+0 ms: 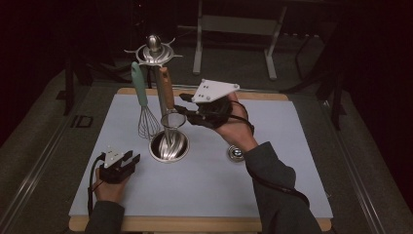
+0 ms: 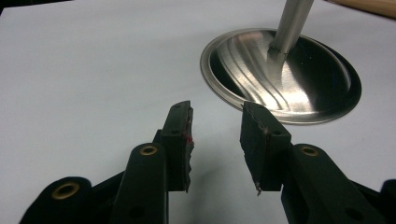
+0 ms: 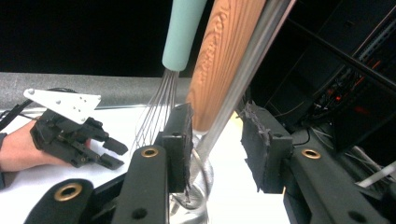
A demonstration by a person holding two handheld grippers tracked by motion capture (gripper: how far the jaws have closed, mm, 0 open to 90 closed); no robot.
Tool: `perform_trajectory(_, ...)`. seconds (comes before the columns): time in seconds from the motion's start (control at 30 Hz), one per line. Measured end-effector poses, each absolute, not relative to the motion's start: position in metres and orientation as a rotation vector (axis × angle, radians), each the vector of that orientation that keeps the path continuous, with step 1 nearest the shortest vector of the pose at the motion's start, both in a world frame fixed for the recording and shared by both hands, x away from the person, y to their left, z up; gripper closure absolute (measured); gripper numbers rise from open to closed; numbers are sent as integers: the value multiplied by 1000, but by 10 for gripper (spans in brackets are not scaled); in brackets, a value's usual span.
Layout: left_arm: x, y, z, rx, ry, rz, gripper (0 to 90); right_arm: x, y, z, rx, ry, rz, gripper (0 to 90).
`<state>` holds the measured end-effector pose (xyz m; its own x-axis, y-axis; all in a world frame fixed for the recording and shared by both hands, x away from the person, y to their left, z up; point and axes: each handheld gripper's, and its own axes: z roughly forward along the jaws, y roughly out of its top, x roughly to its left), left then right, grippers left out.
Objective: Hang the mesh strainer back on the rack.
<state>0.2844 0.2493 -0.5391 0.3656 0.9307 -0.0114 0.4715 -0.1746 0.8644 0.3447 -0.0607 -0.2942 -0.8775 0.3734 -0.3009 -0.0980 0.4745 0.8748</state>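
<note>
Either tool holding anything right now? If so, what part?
Left tool: nothing, jaws open over bare table. Right tool: jaws straddle the wooden-handled strainer at the base of its handle, beside the stand's pole; one pad seems to touch, no closed hold visible.

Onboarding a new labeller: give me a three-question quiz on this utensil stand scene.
1. True or false: the left gripper holds the whisk.
2. Which utensil hangs nearest the right gripper? A) the whisk B) the strainer with the wooden handle C) a ladle
3. What does the pole of the stand rise from?

Key:
1. False: its jaws are open over bare table, holding nothing.
2. B; the handle and pole stand between the open jaws.
3. A round metal base.
</note>
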Motion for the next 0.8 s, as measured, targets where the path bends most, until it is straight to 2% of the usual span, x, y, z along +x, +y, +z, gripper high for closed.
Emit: perform_trajectory(0.8,285,250,-539,1790,1239,692,642,362,-92,-329,435,2410,1266,618)
